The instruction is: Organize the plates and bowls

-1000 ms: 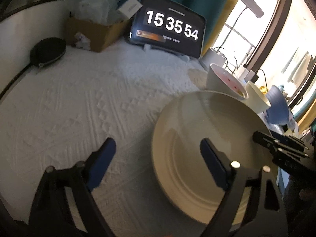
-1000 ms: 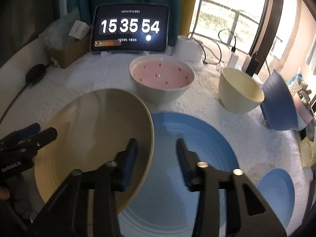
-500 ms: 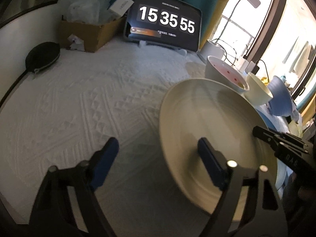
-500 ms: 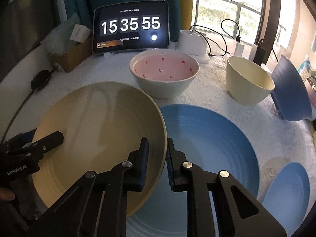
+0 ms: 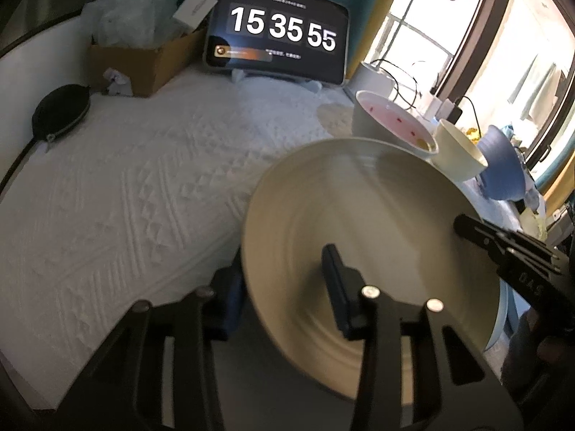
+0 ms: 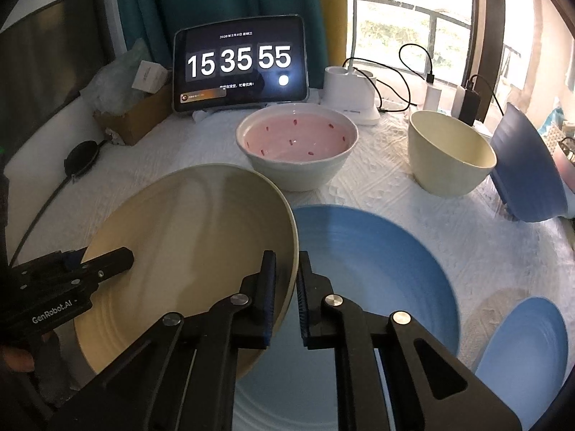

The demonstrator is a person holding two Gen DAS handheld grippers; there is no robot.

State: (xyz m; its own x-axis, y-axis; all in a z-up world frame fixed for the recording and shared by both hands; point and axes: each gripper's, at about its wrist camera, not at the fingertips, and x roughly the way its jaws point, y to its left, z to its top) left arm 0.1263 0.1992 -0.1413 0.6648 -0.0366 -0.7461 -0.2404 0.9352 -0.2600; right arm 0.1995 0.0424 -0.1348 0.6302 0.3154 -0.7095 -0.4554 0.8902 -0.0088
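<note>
Right tool grips the cream plate; left tool, marked "GenRobot.AI", is closing around its rim.

place: likely home room | cues: teal curtain; window; tablecloth; tablet clock

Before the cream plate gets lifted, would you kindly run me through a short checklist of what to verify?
1. Right gripper on the cream plate: its fingers clamp the rim. Ok.
2. Left gripper on the opposite rim: the jaws are closing with the rim between them; firm contact cannot be told.
3. Plate attitude: tilted, its right edge raised over the big blue plate. Ok for lifting.
4. Room behind: the pink bowl stands close behind the cream plate's far rim. Not ok for a push forward.
5. Other dishes: the cream bowl, dark blue bowl and small blue plate stand apart to the right. Ok.
</note>
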